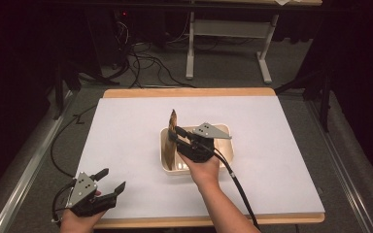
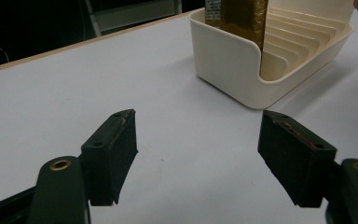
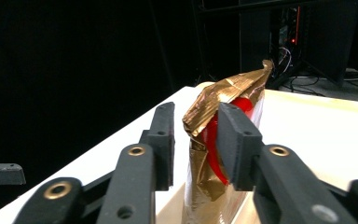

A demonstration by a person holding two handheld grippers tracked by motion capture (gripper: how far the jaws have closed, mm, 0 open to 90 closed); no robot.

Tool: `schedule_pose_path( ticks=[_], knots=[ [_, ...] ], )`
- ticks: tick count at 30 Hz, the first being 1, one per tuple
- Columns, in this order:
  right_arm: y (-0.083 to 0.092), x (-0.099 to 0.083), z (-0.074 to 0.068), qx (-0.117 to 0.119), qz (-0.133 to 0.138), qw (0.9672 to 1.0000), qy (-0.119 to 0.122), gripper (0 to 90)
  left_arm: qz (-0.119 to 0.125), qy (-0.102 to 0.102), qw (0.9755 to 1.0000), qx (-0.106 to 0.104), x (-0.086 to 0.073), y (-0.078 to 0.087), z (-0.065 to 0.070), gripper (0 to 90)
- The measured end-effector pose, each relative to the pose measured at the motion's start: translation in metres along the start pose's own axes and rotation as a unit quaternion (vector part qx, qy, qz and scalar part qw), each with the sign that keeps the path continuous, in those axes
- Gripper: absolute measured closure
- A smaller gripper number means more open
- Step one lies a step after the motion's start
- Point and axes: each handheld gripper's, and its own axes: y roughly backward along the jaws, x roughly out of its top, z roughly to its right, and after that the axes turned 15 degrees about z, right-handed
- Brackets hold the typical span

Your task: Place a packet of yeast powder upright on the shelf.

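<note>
With the pouch [image 3: 223, 149] standing at the rack's [image 1: 222, 130] 9 o'clock, the right gripper [image 3: 196, 140], part-open and gripping nothing, needed a straight withdrawal

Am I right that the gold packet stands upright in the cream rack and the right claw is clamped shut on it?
Not quite. The right claw isn't clamped: in the right gripper view its jaws sit either side of the packet with a gap on the left pad's side. The packet does stand upright in the rack.
</note>
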Motion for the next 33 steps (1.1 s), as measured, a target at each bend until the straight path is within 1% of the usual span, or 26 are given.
schedule_pose_path(
  ticks=[1, 5, 6, 7, 8, 9, 10, 11, 12, 13, 14, 15, 17, 19, 20, 22, 23, 29, 31, 33],
  knots=[
    [0.0, 0.0, 0.0, 0.0, 0.0, 1.0, 0.0, 65.6, 0.0, 0.001, 1.0, 0.0, 0.0, 0.0, 0.0, 28.7],
    [-0.001, 0.003, -0.001, 0.002, -0.007, 1.0, 0.001, 55.5, 0.001, 0.001, 1.0, 0.001, 0.0, 0.0, -0.001, 28.7],
    [-0.001, 0.005, -0.001, 0.004, -0.01, 0.9999, 0.005, 51.0, 0.001, 0.002, 1.0, 0.002, 0.0, 0.0, -0.001, 28.7],
    [-0.001, 0.005, -0.001, 0.004, -0.01, 0.9999, 0.005, 51.0, 0.001, 0.002, 1.0, 0.002, 0.0, 0.0, -0.001, 28.8],
    [-0.001, 0.006, -0.002, 0.004, -0.012, 0.9999, 0.01, 47.2, 0.001, 0.003, 1.0, 0.001, 0.0, 0.0, -0.001, 28.7],
    [-0.001, 0.006, -0.002, 0.004, -0.012, 0.9999, 0.01, 47.2, 0.001, 0.003, 1.0, 0.001, 0.0, 0.0, -0.001, 28.7],
    [-0.001, 0.008, -0.002, 0.003, -0.014, 0.9998, 0.017, 43.0, 0.001, 0.003, 1.0, 0.001, 0.0, 0.0, -0.001, 28.7],
    [-0.001, 0.008, -0.002, 0.003, -0.014, 0.9998, 0.017, 43.0, 0.001, 0.003, 1.0, 0.0, 0.0, 0.0, -0.001, 28.7],
    [0.0, 0.009, -0.002, 0.001, -0.013, 0.9997, 0.019, 37.4, 0.001, 0.001, 1.0, 0.001, 0.0, 0.0, -0.001, 28.7],
    [0.0, 0.009, -0.002, 0.001, -0.013, 0.9997, 0.019, 37.4, 0.001, 0.001, 1.0, 0.001, 0.0, 0.0, -0.001, 28.7],
    [0.001, 0.011, -0.002, -0.005, -0.013, 0.9995, 0.029, 33.4, 0.001, 0.002, 1.0, 0.0, 0.0, 0.0, -0.001, 28.7],
    [0.001, 0.011, -0.002, -0.006, -0.012, 0.9994, 0.031, 31.5, 0.0, 0.002, 1.0, 0.0, 0.0, 0.0, -0.001, 28.7],
    [0.002, 0.012, -0.001, -0.008, -0.013, 0.9994, 0.031, 27.5, 0.001, 0.002, 1.0, 0.0, 0.0, 0.0, -0.001, 28.7],
    [0.002, 0.012, -0.001, -0.008, -0.014, 0.9994, 0.03, 25.7, 0.001, 0.001, 1.0, 0.001, 0.0, 0.0, -0.001, 28.7],
    [0.003, 0.012, -0.001, -0.009, -0.016, 0.9993, 0.031, 21.2, 0.001, 0.001, 1.0, 0.001, 0.0, -0.001, 0.0, 28.7],
    [0.003, 0.012, -0.002, -0.009, -0.017, 0.9993, 0.031, 19.6, 0.0, 0.0, 1.0, 0.001, 0.0, -0.001, 0.0, 28.7],
    [0.003, 0.012, -0.002, -0.01, -0.02, 0.9993, 0.031, 16.2, 0.0, 0.0, 1.0, 0.0, 0.0, -0.001, 0.0, 28.7],
    [0.003, 0.012, -0.002, -0.008, -0.028, 0.9991, 0.031, 11.7, -0.001, 0.0, 1.0, -0.001, 0.0, 0.0, 0.001, 28.7],
    [0.004, 0.012, -0.003, -0.01, -0.031, 0.9989, 0.034, 12.6, -0.002, 0.0, 1.0, 0.0, 0.0, 0.0, 0.001, 28.7],
    [0.005, 0.012, -0.003, -0.009, -0.031, 0.999, 0.031, 12.5, -0.001, 0.0, 1.0, 0.0, 0.0, 0.0, 0.0, 28.7]
  ],
)
